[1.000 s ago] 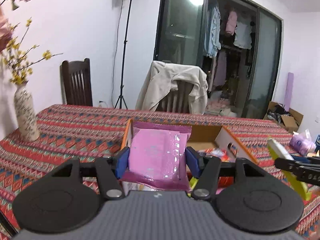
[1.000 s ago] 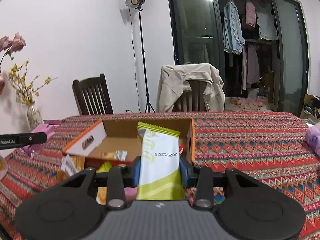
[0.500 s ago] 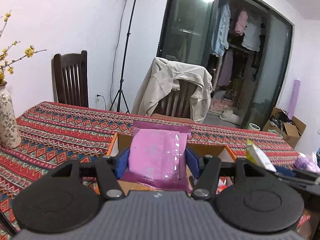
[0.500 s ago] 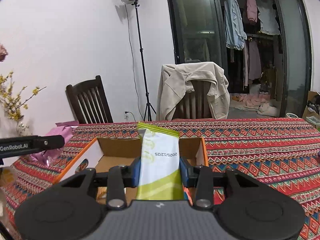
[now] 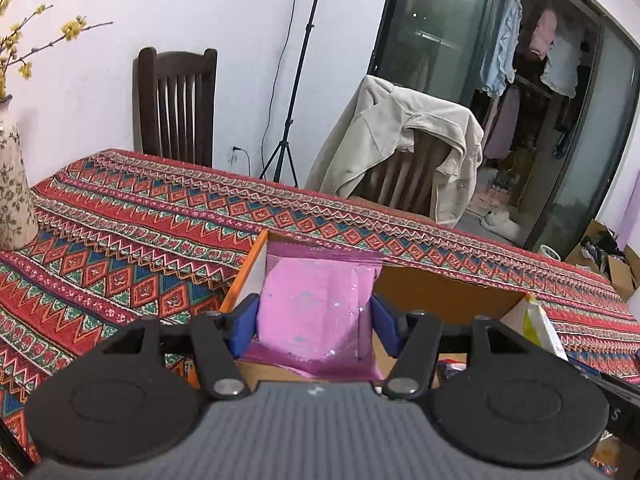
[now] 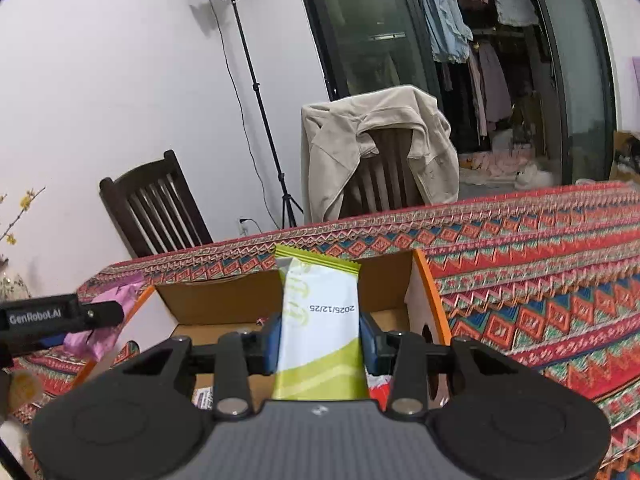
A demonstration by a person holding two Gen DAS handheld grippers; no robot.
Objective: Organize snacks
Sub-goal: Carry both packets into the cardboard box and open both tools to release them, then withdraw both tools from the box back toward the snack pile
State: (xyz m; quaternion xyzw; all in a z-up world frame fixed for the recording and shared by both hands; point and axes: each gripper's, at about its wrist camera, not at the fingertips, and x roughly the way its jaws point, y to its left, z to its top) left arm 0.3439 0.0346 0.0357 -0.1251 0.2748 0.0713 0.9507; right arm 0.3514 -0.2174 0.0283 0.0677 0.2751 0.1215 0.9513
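My left gripper (image 5: 314, 326) is shut on a pink snack packet (image 5: 316, 300), its blue pads pressing both sides. It hangs over the left part of an open cardboard box (image 5: 448, 294) with orange-edged flaps. My right gripper (image 6: 320, 338) is shut on a white and green snack packet (image 6: 320, 320) printed with a date, above the same cardboard box (image 6: 224, 304). The left gripper's arm (image 6: 60, 316) and its pink packet (image 6: 104, 320) show at the left of the right wrist view. The green packet (image 5: 540, 328) shows at the right of the left wrist view. Other snacks lie mostly hidden in the box.
The patterned red tablecloth (image 5: 140, 220) covers the table. A flowered vase (image 5: 12, 188) stands at its left end. Behind the table are a dark wooden chair (image 5: 176, 108), a chair draped with a beige jacket (image 5: 404, 148), and a light stand (image 6: 256, 92).
Both grippers have moved forward and down over the box, each keeping its packet. The box's far wall now sits close in front of the fingers, and both views have rolled slightly.
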